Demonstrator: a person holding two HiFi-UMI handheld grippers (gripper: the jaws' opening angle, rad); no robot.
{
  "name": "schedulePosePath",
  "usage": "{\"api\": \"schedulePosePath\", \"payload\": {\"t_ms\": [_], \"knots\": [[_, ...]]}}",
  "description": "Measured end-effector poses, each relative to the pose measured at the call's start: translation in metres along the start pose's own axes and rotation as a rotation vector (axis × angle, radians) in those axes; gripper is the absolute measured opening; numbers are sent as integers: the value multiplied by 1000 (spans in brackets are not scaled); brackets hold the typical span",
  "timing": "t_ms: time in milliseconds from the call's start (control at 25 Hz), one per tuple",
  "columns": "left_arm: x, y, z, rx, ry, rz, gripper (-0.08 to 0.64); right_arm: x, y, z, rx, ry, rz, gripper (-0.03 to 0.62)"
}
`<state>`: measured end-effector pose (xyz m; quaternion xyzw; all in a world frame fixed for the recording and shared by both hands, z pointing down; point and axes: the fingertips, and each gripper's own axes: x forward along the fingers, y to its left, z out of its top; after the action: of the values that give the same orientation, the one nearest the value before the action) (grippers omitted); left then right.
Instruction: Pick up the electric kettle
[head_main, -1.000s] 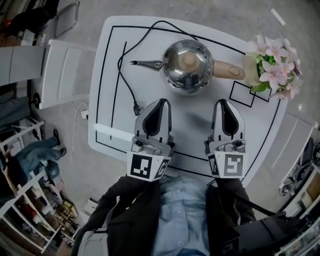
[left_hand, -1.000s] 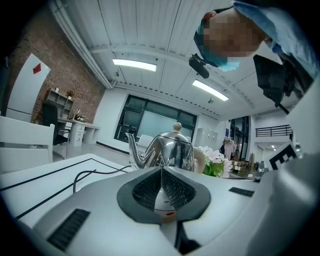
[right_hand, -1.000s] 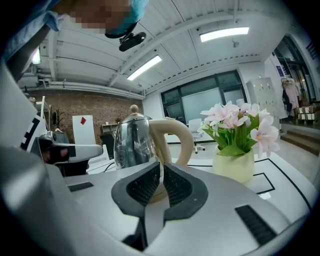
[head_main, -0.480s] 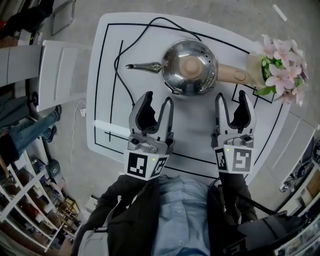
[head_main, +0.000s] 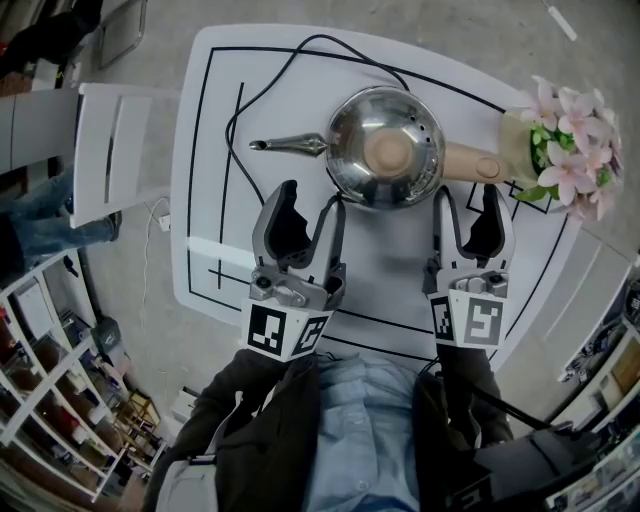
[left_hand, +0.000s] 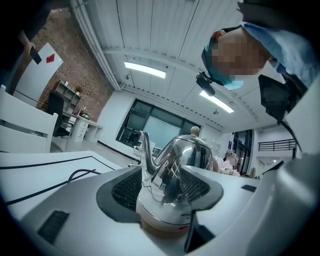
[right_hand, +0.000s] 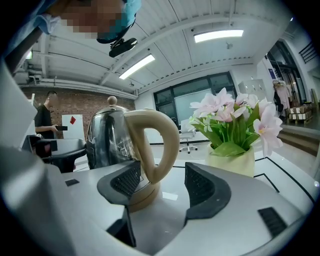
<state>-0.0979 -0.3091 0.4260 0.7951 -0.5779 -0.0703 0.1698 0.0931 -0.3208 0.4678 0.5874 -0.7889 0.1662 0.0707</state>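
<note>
A shiny steel electric kettle (head_main: 385, 150) with a beige handle (head_main: 470, 160) stands at the far side of the white table (head_main: 205, 250), its thin spout (head_main: 285, 145) pointing left. My left gripper (head_main: 310, 200) sits just short of the kettle's body, jaws opening, nothing between the pads. In the left gripper view the kettle (left_hand: 175, 160) fills the gap ahead of the left gripper (left_hand: 161, 186). My right gripper (head_main: 467, 195) is just short of the handle, jaws opening and empty. The right gripper view shows the handle (right_hand: 162, 140) ahead of the right gripper (right_hand: 162, 185), nearer the left pad.
A black power cord (head_main: 235, 120) loops from the kettle across the table's left side. A pot of pink flowers (head_main: 560, 140) stands right of the handle, also in the right gripper view (right_hand: 232, 160). A white chair (head_main: 110, 140) is beside the table's left edge.
Both grippers went from shut to wide open and moved forward across the table, closer to the kettle. The kettle has stayed in place.
</note>
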Motion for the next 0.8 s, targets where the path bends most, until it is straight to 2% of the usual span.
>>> {"api": "schedulePosePath", "payload": {"t_ms": [400,800], "knots": [[0,5,3,-34,-19,-15,245,5,-10,-1,0,-3,-28,264],[1,10,12,-38,-39,-11,245,6,-11,4,-11,-12,-34,264]]}}
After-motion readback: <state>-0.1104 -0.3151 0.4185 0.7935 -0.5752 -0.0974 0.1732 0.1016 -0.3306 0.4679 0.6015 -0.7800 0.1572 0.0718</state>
